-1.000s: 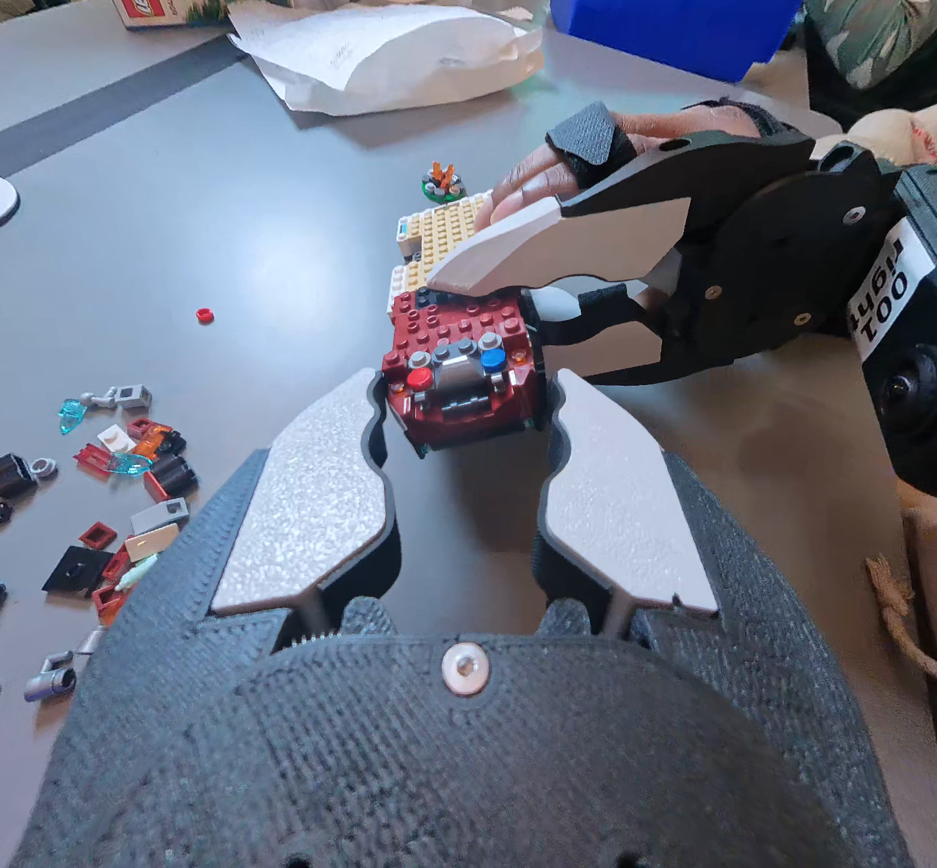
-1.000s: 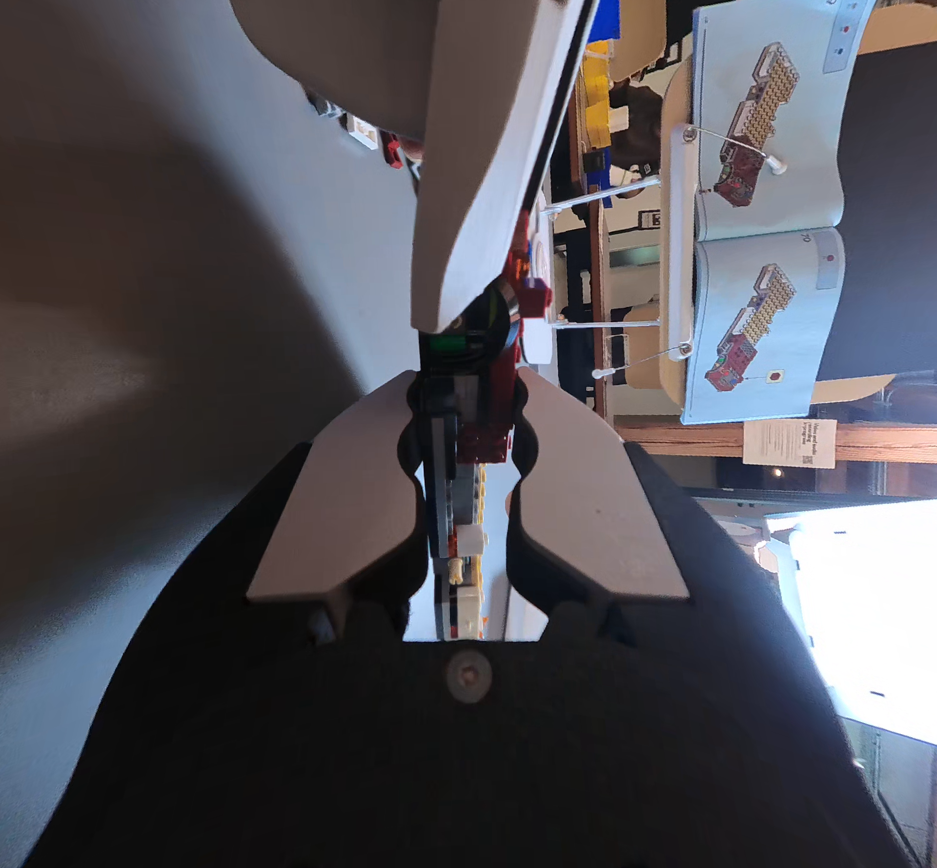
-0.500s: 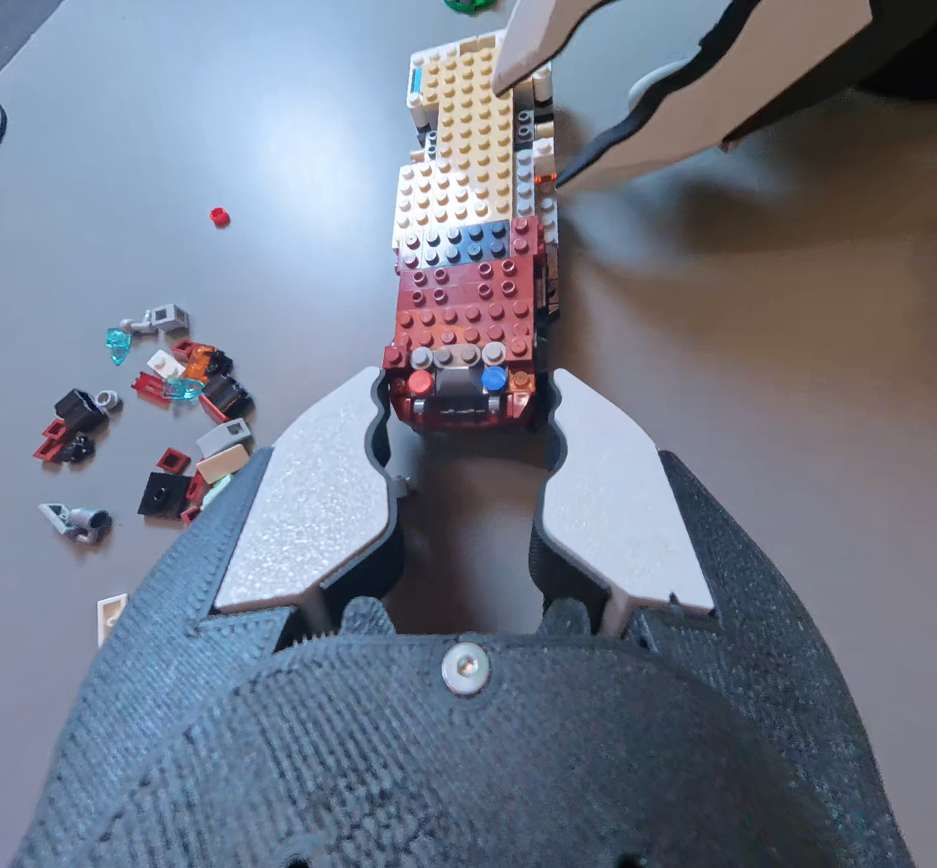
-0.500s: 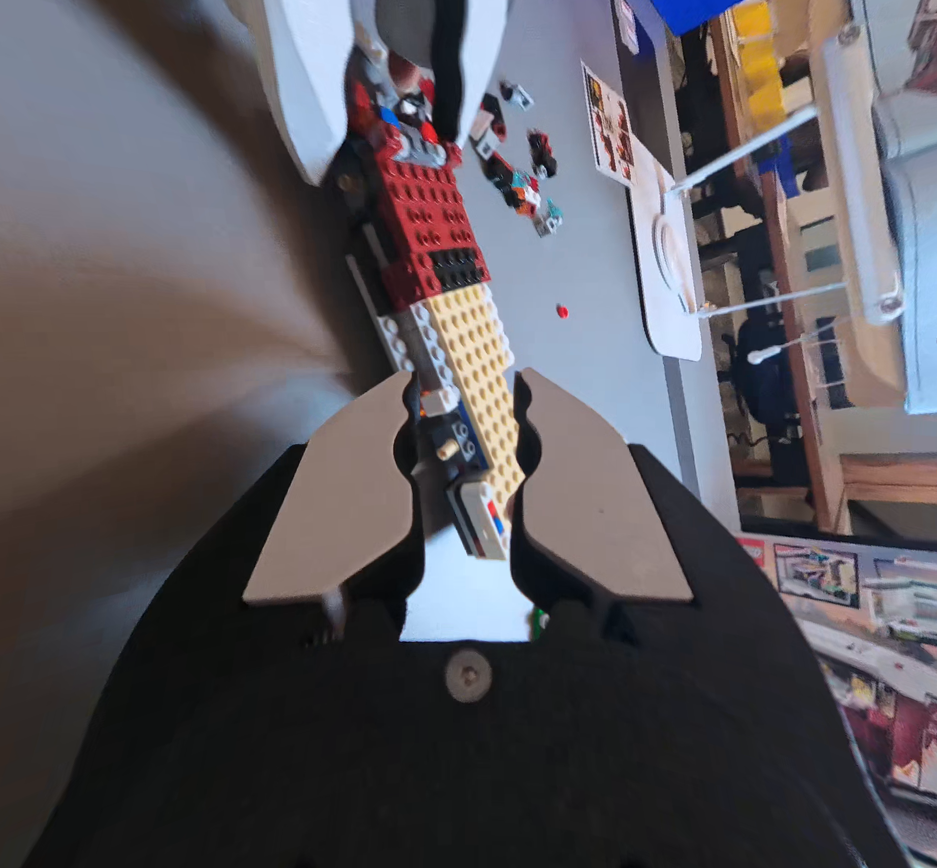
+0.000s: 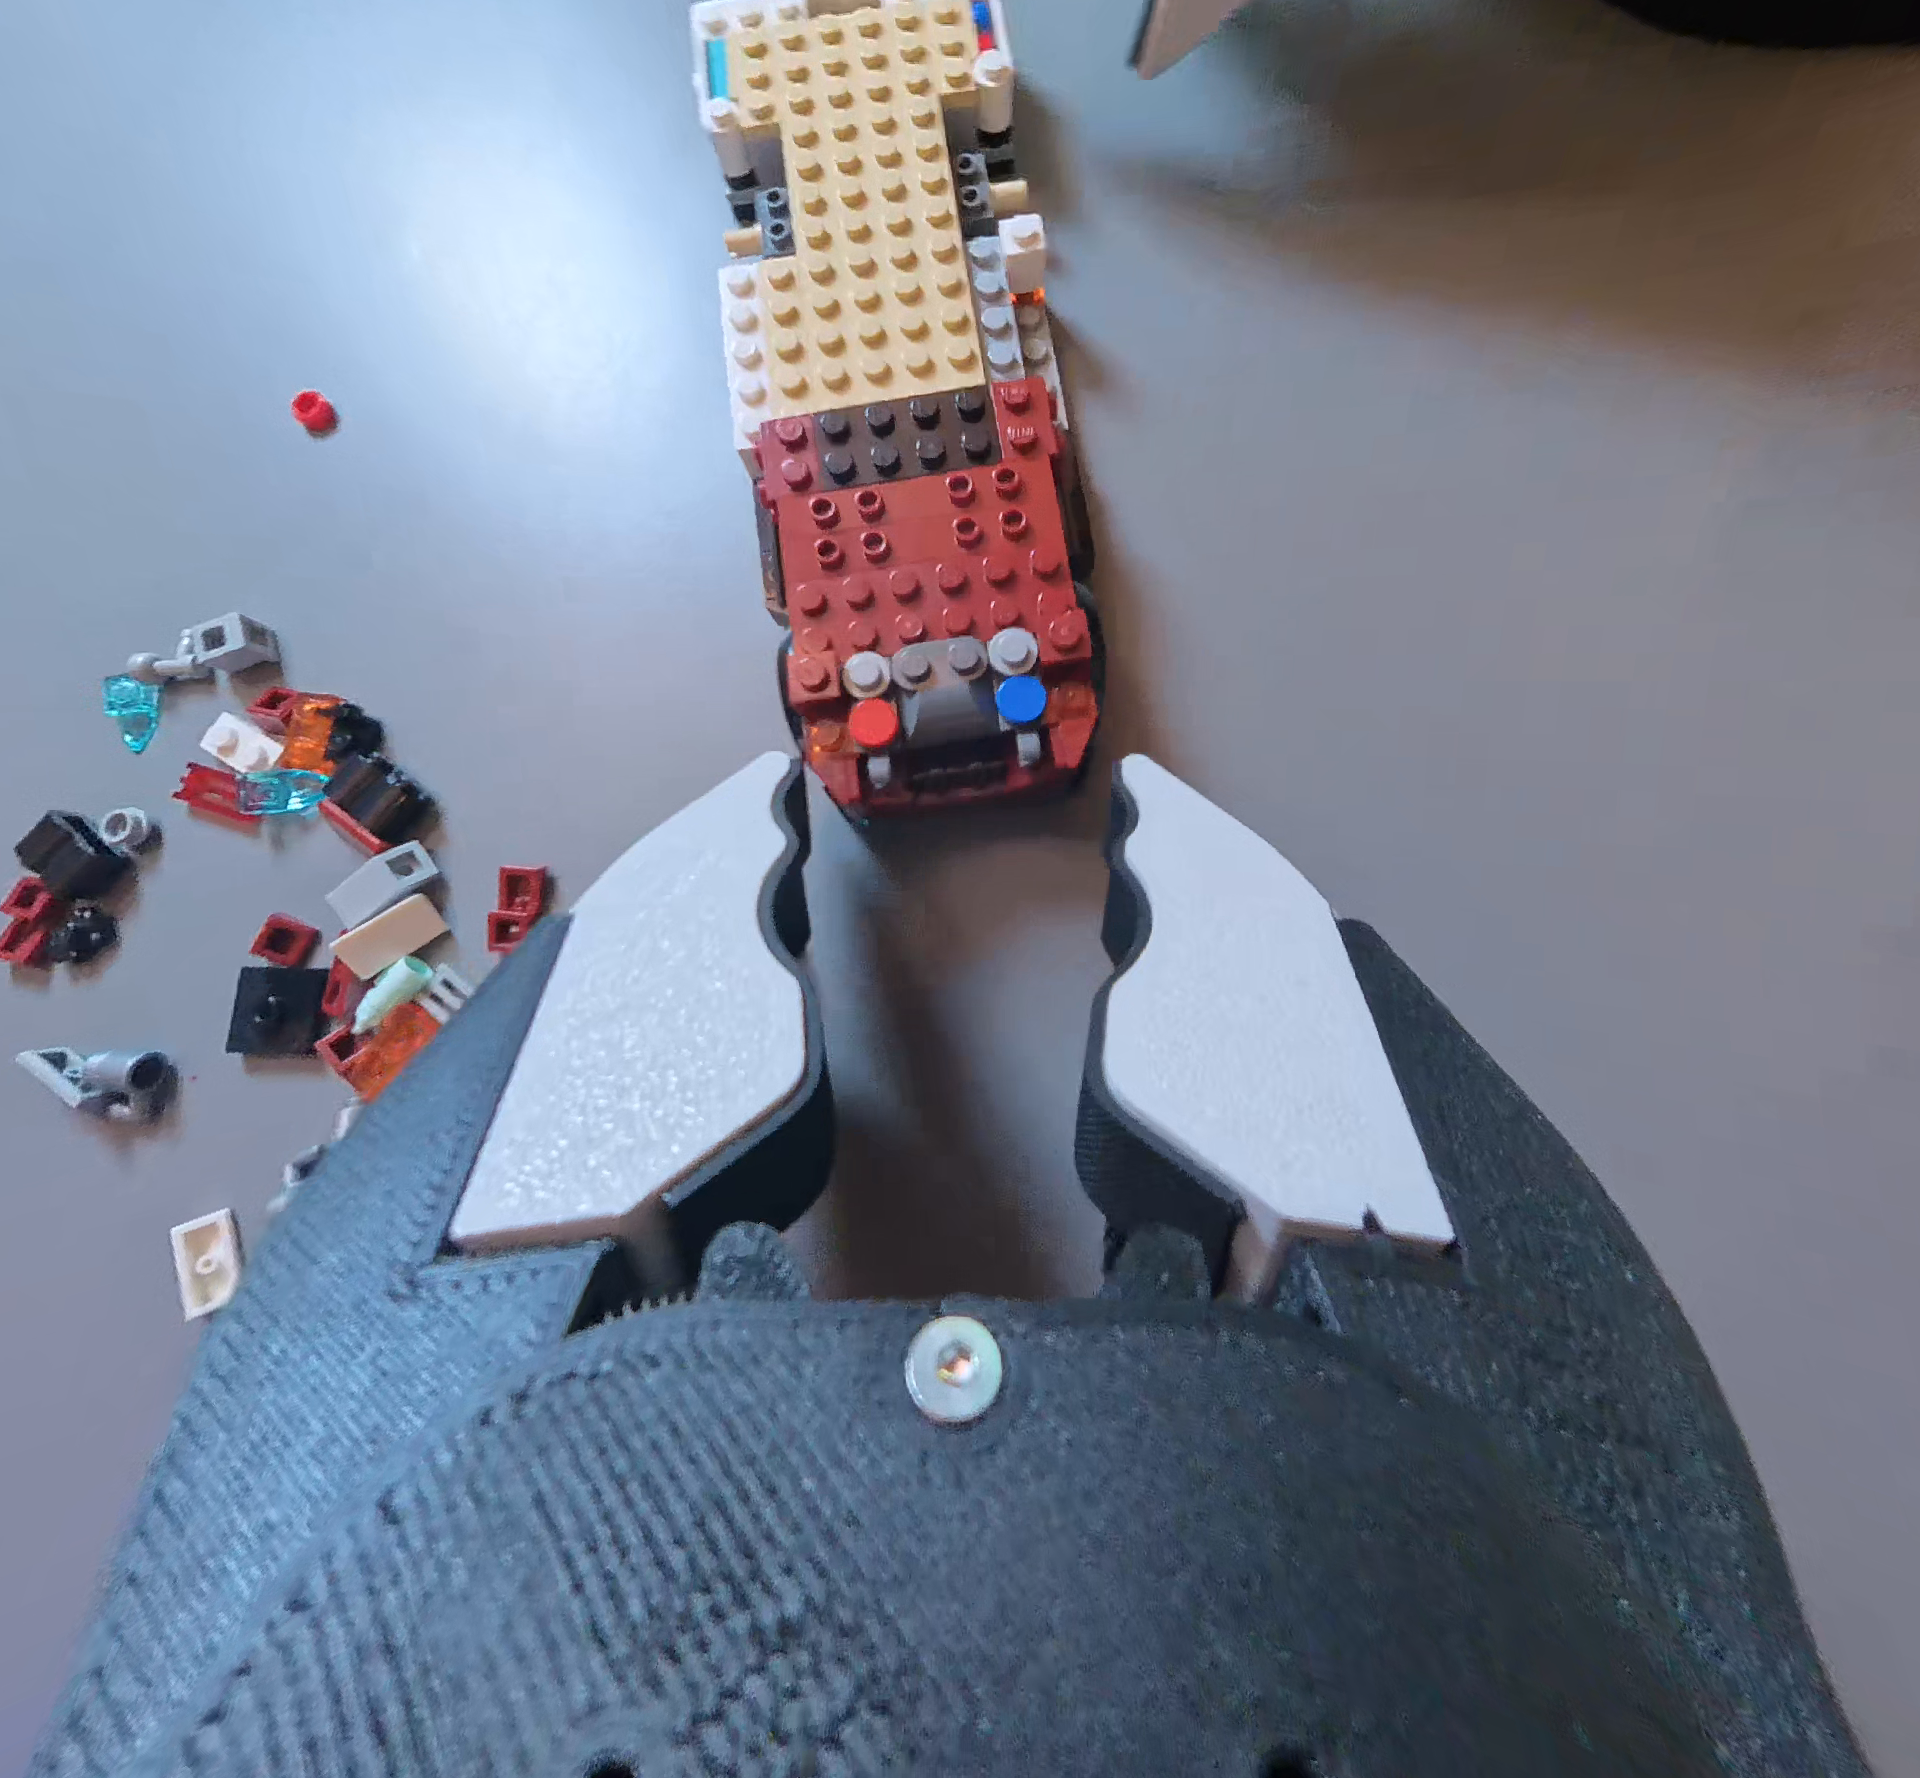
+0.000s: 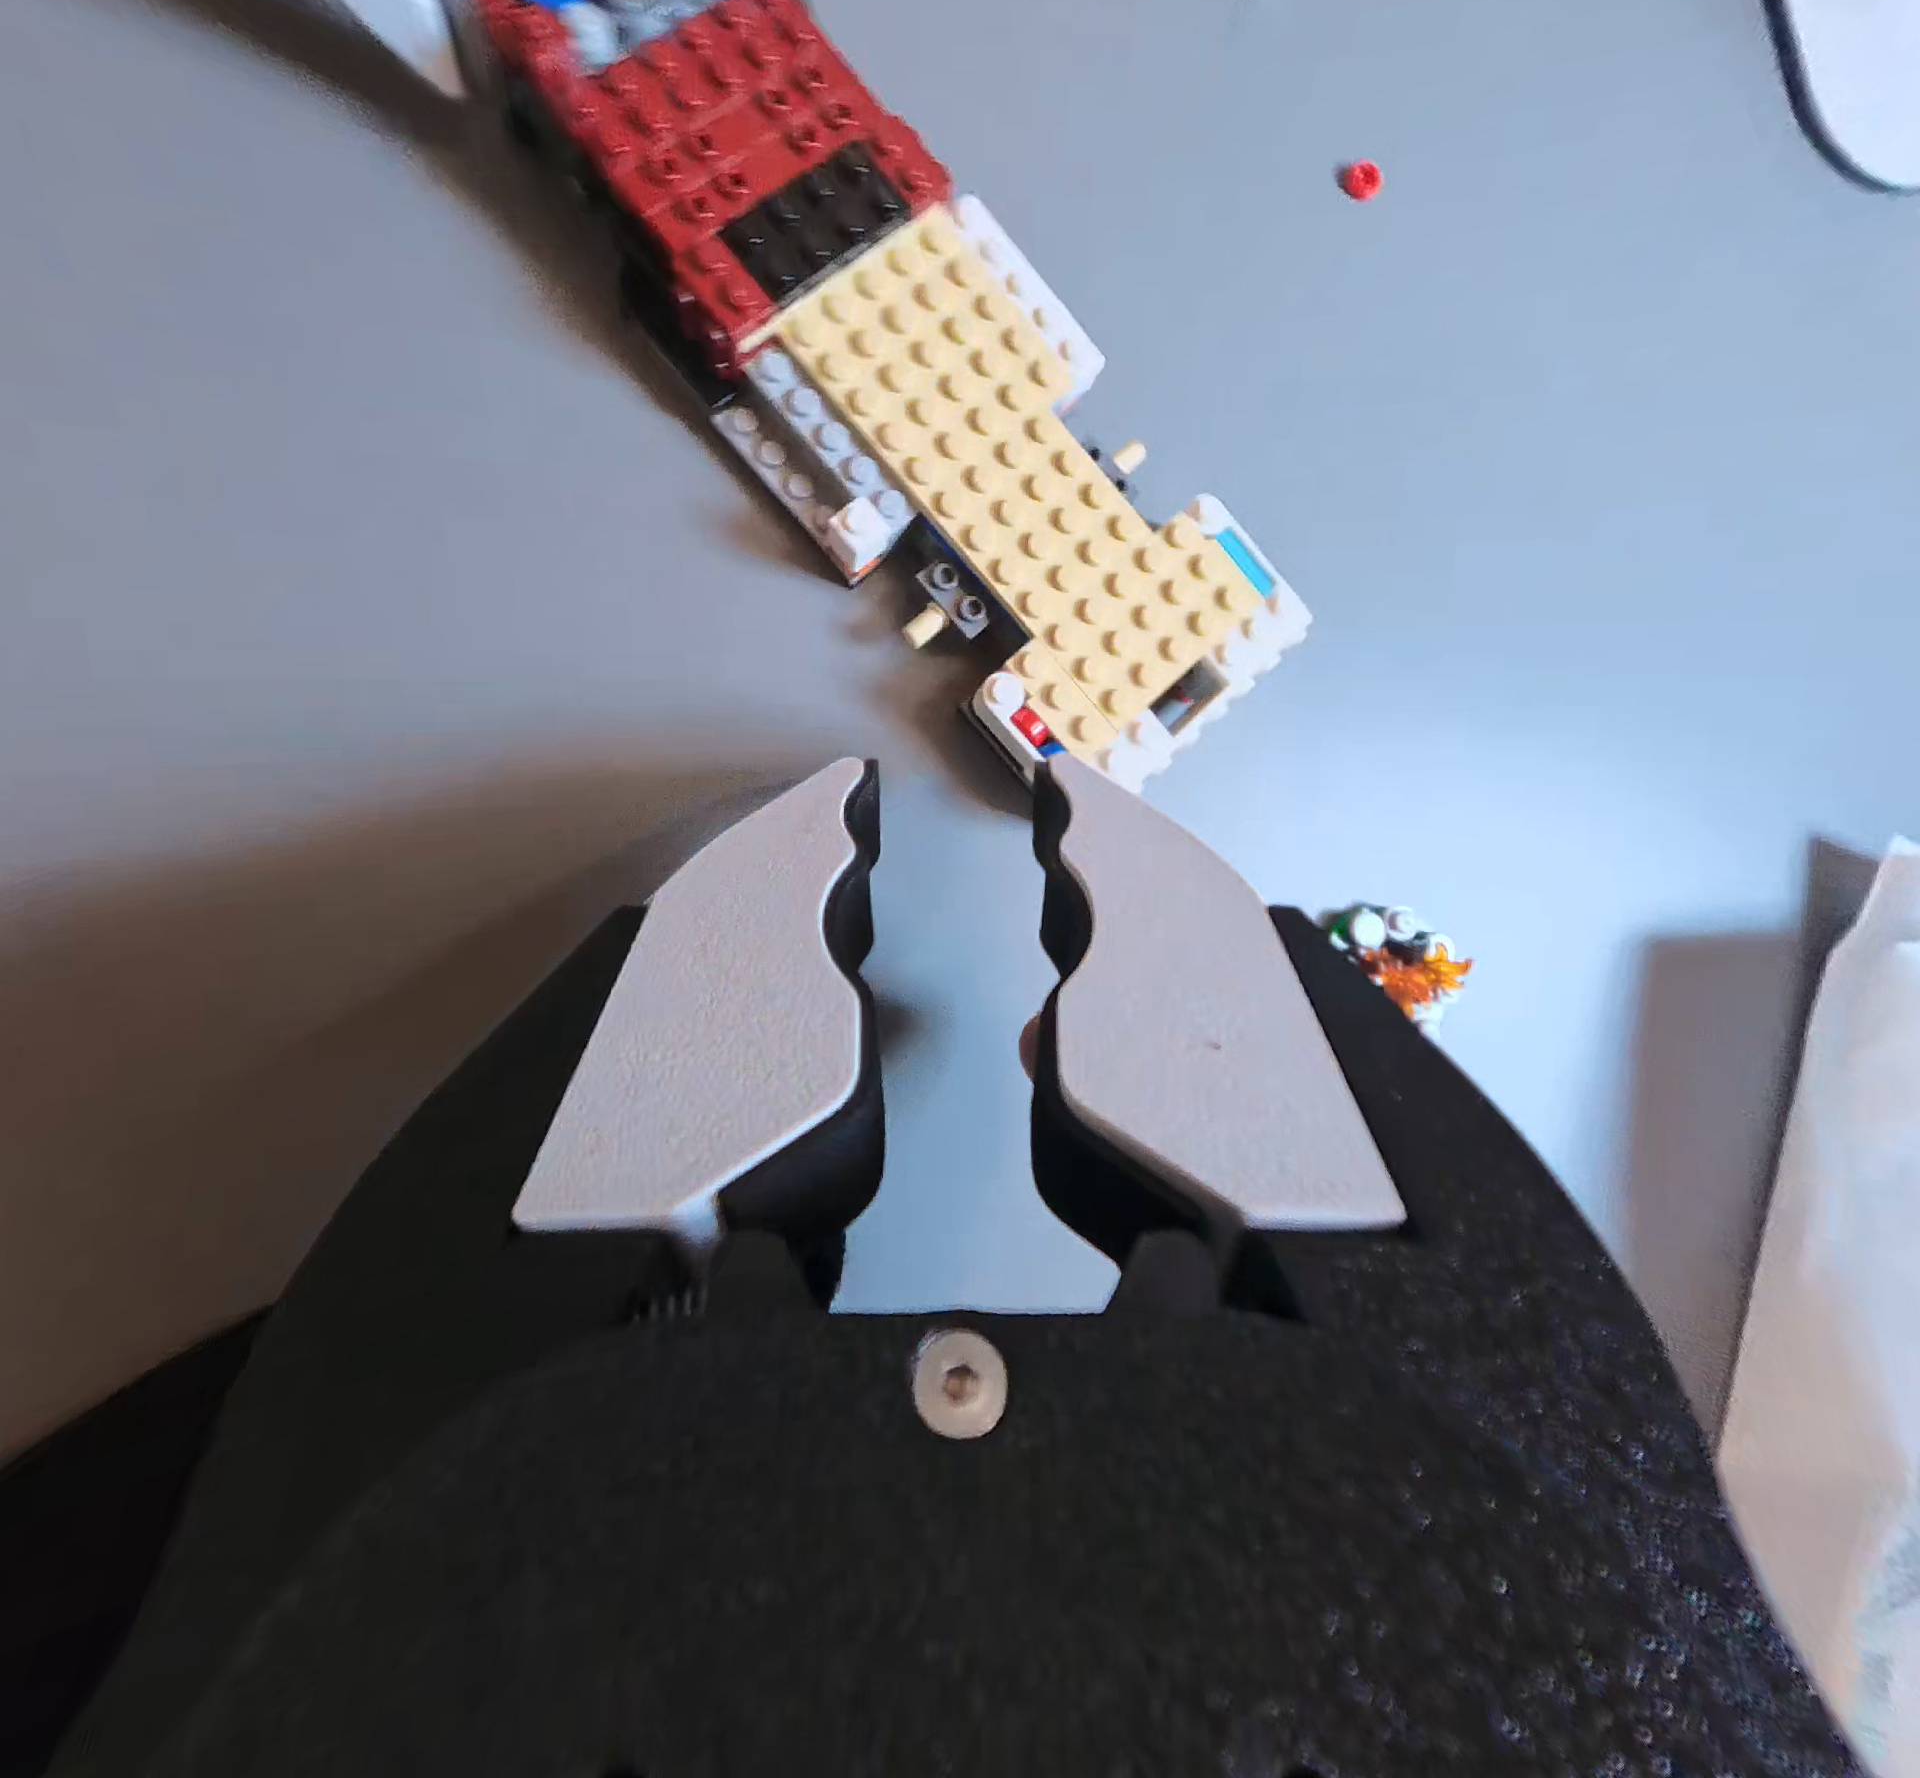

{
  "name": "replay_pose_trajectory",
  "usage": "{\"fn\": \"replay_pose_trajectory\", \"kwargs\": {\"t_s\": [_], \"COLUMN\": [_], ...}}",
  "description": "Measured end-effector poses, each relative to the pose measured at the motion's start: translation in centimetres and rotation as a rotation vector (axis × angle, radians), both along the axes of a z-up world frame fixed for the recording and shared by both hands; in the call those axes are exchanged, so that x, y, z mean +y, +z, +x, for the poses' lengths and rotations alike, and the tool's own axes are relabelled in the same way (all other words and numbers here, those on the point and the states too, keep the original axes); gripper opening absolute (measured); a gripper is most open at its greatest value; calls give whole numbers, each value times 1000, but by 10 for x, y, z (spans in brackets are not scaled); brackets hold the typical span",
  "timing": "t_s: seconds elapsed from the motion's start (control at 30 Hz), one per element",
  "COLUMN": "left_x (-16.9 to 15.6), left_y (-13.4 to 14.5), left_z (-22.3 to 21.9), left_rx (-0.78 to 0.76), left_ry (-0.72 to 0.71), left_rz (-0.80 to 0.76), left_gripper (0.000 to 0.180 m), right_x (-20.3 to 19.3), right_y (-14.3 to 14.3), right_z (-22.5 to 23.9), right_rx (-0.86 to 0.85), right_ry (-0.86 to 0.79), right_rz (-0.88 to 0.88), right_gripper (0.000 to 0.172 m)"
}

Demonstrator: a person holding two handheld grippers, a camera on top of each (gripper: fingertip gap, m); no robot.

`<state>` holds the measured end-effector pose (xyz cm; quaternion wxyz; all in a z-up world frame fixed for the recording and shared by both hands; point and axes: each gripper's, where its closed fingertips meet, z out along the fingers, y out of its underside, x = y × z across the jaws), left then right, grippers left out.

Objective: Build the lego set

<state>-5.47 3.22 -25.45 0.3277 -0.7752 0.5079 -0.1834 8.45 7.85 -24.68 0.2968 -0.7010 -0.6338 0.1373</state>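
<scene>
**A:** Counted near to far: two tongs, one long brick-built truck (image 5: 894,440) flat on the grey desk (image 5: 1455,585), one loose red stud (image 5: 313,410), one heap of small spare pieces (image 5: 260,855), too jumbled to count, one little green-based campfire build (image 6: 1397,965).

**B:** Left tongs (image 5: 951,772) spread wide, nothing gripped. Dark red cab end sitting just ahead of the tips, clear of both pads. Right tongs (image 6: 956,772) parted more narrowly, bare desk between the pads. One fingertip (image 6: 1070,793) right at the white rear corner of the truck; touching or merely overlapping, can't tell.

**A:** Differences between views? Left wrist: red and blue round tiles on the cab nose seen head-on, spare pieces down the left side, right tongs' tips poking in at the top edge past the tan bed.

**B:** Right wrist: same truck seen from the rear end, plus white paper (image 6: 1849,1209) at the right edge and a white rounded plate (image 6: 1839,14) in the top corner. Neither visible from the left.
</scene>
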Motion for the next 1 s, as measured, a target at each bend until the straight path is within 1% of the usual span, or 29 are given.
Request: {"fn": "replay_pose_trajectory", "kwargs": {"t_s": [0.1,0.2,0.27,0.3,0.43,0.53,0.57,0.63,0.73,0.77,0.83,0.87,0.93,1.0], "left_x": [-16,-39,-54,-61,-82,-88,-87,-73,-28,-12,15,24,31,31], "left_y": [1,2,-1,-2,-5,4,13,34,66,73,75,73,70,65], "left_z": [10,30,46,55,85,92,90,82,53,41,16,6,-2,-4], "left_rx": [-18,-44,-53,-50,-56,-86,-125,-216,-316,-337,-328,-325,-338,-323], "left_ry": [-69,-189,-255,-291,-386,-431,-428,-359,-163,-92,27,65,97,86], "left_rz": [-41,-51,-37,-17,65,113,116,137,227,245,271,270,235,198], "left_gripper": [49,47,50,50,56,55,52,49,48,47,48,48,51,59], "right_x": [9,6,-1,-3,-21,-25,-26,-23,-20,-21,-27,-27,-32,-33], "right_y": [-7,-9,-9,-7,7,14,16,19,20,18,10,4,-5,-11], "right_z": [-1,-10,-18,-21,-41,-59,-63,-69,-72,-72,-70,-67,-63,-63], "right_rx": [-16,0,11,17,61,57,45,16,-42,-65,-133,-177,-255,-300], "right_ry": [-25,54,147,189,347,394,398,381,275,221,128,89,63,72], "right_rz": [-36,-113,-197,-245,-580,-700,-704,-638,-502,-465,-399,-345,-283,-239], "right_gripper": [27,30,41,49,71,75,75,76,82,84,91,92,94,91]}}
